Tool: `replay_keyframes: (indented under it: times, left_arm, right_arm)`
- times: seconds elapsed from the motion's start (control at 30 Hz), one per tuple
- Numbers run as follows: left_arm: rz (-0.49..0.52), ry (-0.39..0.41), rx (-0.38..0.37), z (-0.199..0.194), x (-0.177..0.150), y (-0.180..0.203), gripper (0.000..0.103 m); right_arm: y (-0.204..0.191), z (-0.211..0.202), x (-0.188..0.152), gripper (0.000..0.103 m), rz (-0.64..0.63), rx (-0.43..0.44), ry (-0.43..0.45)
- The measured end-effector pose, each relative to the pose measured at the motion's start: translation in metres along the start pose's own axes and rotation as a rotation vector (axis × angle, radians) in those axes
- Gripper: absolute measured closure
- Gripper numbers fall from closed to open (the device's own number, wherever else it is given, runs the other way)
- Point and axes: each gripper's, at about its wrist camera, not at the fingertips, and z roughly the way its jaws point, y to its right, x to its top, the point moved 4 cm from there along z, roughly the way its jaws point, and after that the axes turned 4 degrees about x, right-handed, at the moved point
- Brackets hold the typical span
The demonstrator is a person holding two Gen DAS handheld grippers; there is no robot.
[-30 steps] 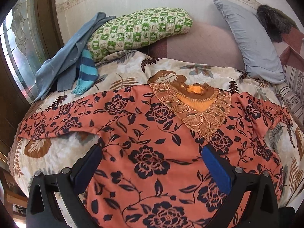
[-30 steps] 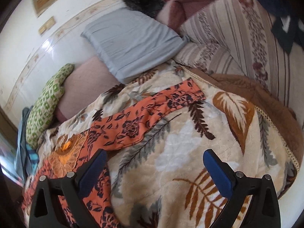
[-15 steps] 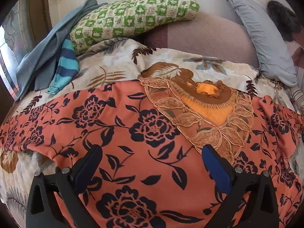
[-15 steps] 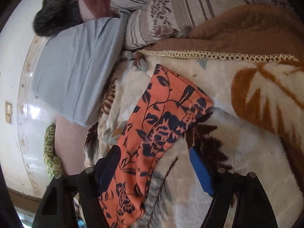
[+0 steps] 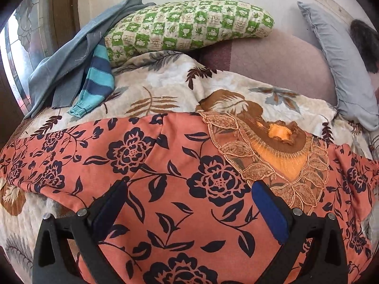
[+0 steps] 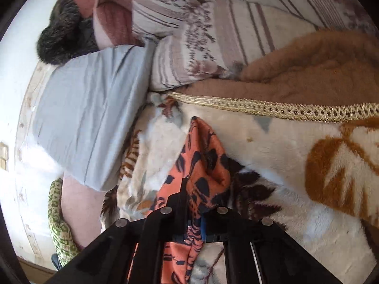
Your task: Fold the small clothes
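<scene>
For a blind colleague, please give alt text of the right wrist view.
The right gripper has its jaws shut on the sleeve end of an orange floral garment, bunching it above a cream leaf-print blanket. Behind lie a grey pillow, a brown fleece and striped bedding.

Salmon-orange blouse (image 5: 180, 189) printed with navy roses, neckline trimmed in tan lace; cream plush blanket (image 5: 165, 94) patterned with brown and grey leaves; green-and-white checked pillow (image 5: 189, 26), plain grey-blue pillow (image 6: 90, 118), teal-navy striped sleeve (image 5: 97, 80) noted.
</scene>
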Motion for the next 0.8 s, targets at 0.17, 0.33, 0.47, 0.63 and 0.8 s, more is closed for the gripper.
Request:
replay_keyframes:
  times: [0.17, 0.33, 0.47, 0.63, 0.8]
  left_arm:
    - [-0.074, 0.038, 0.024, -0.010, 0.012, -0.031, 0.000]
    - [-0.140, 0.064, 0.070, -0.016, 0.019, -0.072, 0.000]
    - [-0.201, 0.079, 0.114, -0.018, 0.023, -0.113, 0.000]
    - [-0.318, 0.086, 0.170, -0.023, 0.028, -0.176, 0.000]
    - [-0.423, 0.054, 0.225, -0.020, 0.021, -0.234, 0.000]
  right_arm:
    - [-0.089, -0.032, -0.011, 0.096, -0.114, 0.139, -0.009]
    - [-0.202, -0.047, -0.068, 0.096, -0.254, 0.297, -0.105]
    - [-0.290, -0.050, -0.155, 0.096, -0.364, 0.411, -0.213]
    - [-0.367, -0.042, -0.287, 0.096, -0.462, 0.526, -0.382]
    - [-0.391, -0.012, -0.428, 0.096, -0.505, 0.540, -0.581]
